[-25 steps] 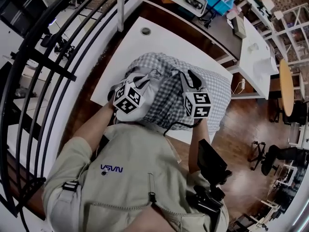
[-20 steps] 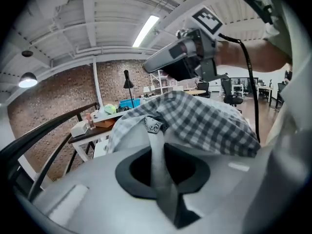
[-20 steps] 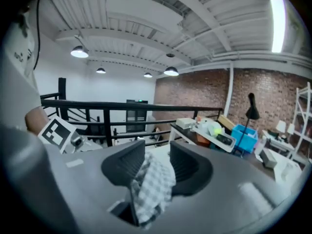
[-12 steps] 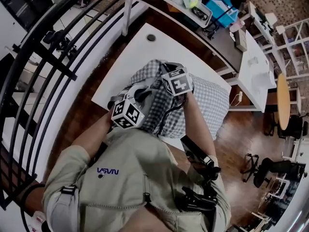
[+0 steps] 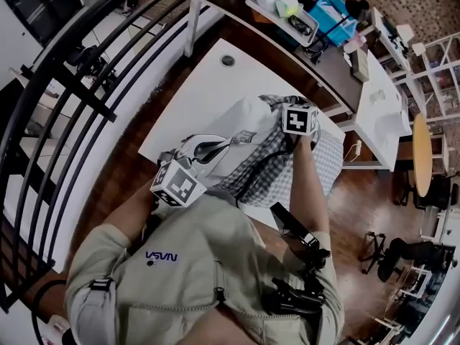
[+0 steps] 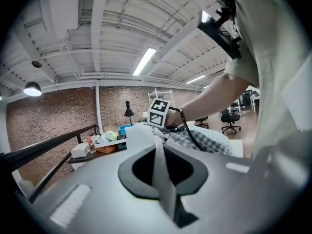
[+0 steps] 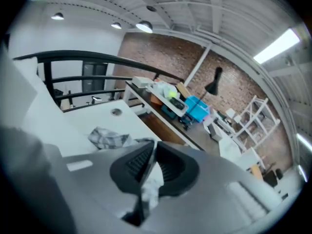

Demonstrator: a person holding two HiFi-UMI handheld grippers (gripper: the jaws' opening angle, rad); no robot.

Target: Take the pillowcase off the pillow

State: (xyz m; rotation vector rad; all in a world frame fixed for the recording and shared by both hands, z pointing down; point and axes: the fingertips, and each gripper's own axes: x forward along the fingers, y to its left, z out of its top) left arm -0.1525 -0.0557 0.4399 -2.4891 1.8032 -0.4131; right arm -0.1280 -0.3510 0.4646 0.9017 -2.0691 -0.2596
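Note:
The white pillow [image 5: 241,121] lies bare on its left side, on the white table [image 5: 205,70]. The checked pillowcase [image 5: 277,175] covers its right and near parts. My left gripper [image 5: 228,142] is shut on a pale strip of cloth [image 6: 157,152] that runs to the pillow [image 6: 139,133]; its jaws have just been closing. My right gripper [image 5: 291,110] is at the pillow's far right end. Its jaws have just been closing and are shut on a pinch of checked pillowcase [image 7: 152,179]. A loose fold of the pillowcase [image 7: 109,138] lies on the table beyond.
A cable hole [image 5: 228,60] sits near the table's far edge. Behind stands a dark desk [image 5: 316,45] with a tray [image 5: 277,2] and a blue box [image 5: 332,7]. A black railing [image 5: 79,85] runs along the left. Another white table [image 5: 377,95] stands at the right.
The right gripper moved from the middle of the pillow to its far right end and shut. The left gripper drew back and up. The white pillow now shows bare on the left.

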